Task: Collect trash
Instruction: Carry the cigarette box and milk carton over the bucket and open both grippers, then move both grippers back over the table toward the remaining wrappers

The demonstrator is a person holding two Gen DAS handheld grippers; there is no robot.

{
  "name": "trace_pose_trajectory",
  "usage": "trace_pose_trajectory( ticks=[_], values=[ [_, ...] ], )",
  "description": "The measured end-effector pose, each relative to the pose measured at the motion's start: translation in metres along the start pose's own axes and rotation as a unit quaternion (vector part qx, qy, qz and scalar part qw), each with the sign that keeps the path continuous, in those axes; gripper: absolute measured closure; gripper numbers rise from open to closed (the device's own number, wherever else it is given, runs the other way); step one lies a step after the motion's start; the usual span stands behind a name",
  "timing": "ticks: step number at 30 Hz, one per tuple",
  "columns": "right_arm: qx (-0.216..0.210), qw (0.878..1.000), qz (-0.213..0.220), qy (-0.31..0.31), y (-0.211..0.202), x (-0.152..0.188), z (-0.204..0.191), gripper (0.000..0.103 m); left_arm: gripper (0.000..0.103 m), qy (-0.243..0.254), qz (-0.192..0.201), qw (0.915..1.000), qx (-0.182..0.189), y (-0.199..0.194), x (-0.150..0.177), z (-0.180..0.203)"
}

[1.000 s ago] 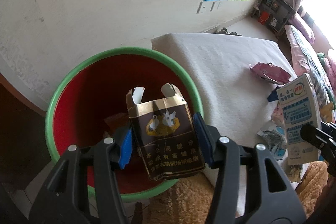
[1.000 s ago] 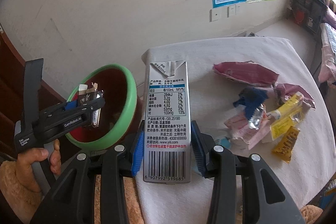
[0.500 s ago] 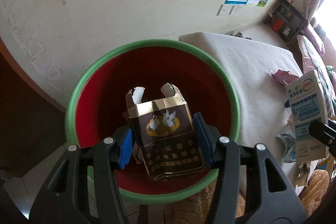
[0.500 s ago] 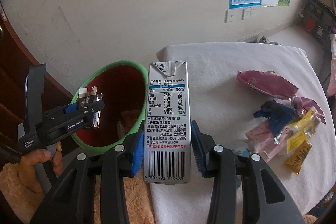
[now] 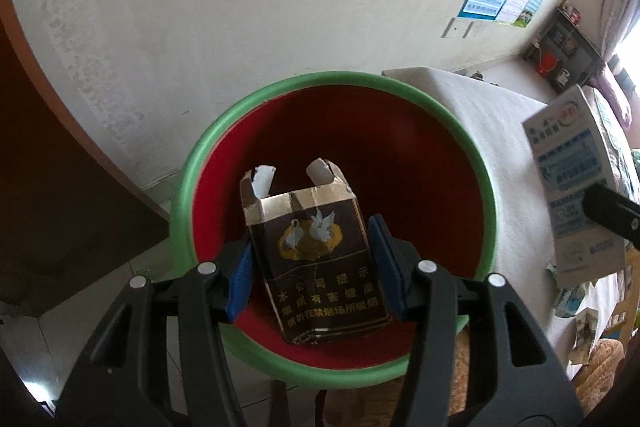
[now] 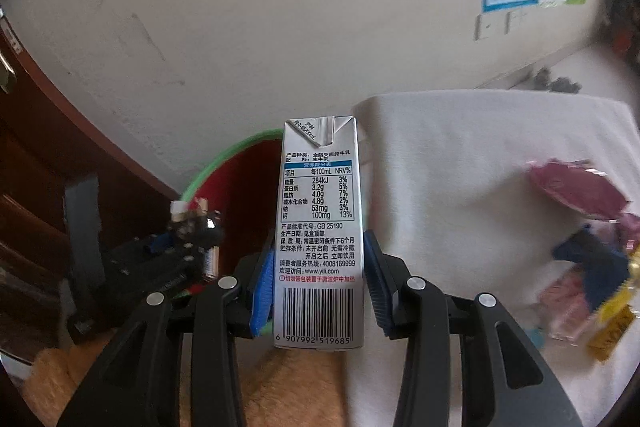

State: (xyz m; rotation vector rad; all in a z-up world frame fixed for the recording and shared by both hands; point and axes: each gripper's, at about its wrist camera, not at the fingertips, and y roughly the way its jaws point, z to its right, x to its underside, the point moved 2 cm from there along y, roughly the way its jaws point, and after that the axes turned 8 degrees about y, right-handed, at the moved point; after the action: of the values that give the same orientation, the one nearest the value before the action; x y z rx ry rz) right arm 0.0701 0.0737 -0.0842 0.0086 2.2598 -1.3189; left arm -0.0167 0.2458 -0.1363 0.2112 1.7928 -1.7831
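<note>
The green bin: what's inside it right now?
Red walls show inside the bin. The cigarette pack, clamped in the left gripper over the opening, covers the bottom, so any trash there can't be seen.

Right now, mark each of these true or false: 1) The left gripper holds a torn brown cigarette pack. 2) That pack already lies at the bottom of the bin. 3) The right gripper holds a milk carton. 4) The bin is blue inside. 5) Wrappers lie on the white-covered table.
1) True: the left gripper clamps the cigarette pack.
2) False: it is held over the bin, not released.
3) True: the right gripper grips the milk carton upright.
4) False: the bin is red inside with a green rim.
5) True: wrappers lie on the table.
</note>
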Motion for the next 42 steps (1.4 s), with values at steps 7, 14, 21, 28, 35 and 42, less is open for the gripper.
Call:
trace_pose_trajectory(
  ticks=[7, 14, 21, 28, 35, 42],
  values=[
    [-0.023, 1.0, -0.003, 0.0, 0.014, -0.003, -0.016, 0.046, 0.052, -0.002, -0.007, 0.9999, 0.008, 0.004, 0.001, -0.002],
    [-0.005, 1.0, 0.015, 0.006, 0.0, 0.001, -0.006, 0.041, 0.024, -0.002, 0.002, 0.9997, 0.023, 0.005, -0.001, 0.006],
    [0.031, 0.998, 0.046, 0.042, -0.034, 0.007, 0.036, 0.041, 0.024, 0.016, 0.007, 0.9996, 0.024, 0.0, -0.003, 0.019],
    [0.13, 0.978, 0.107, 0.123, -0.091, 0.031, 0.135, 0.035, 0.024, 0.046, 0.013, 0.9985, 0.028, -0.007, -0.007, 0.043],
    [0.229, 0.941, 0.081, 0.236, -0.102, 0.075, 0.252, 0.035, 0.024, 0.091, 0.006, 0.9946, 0.049, -0.009, -0.004, 0.085],
    [0.231, 0.939, 0.035, 0.253, -0.072, 0.101, 0.301, 0.048, 0.024, 0.153, -0.016, 0.9827, 0.103, -0.014, 0.006, 0.155]
  ],
)
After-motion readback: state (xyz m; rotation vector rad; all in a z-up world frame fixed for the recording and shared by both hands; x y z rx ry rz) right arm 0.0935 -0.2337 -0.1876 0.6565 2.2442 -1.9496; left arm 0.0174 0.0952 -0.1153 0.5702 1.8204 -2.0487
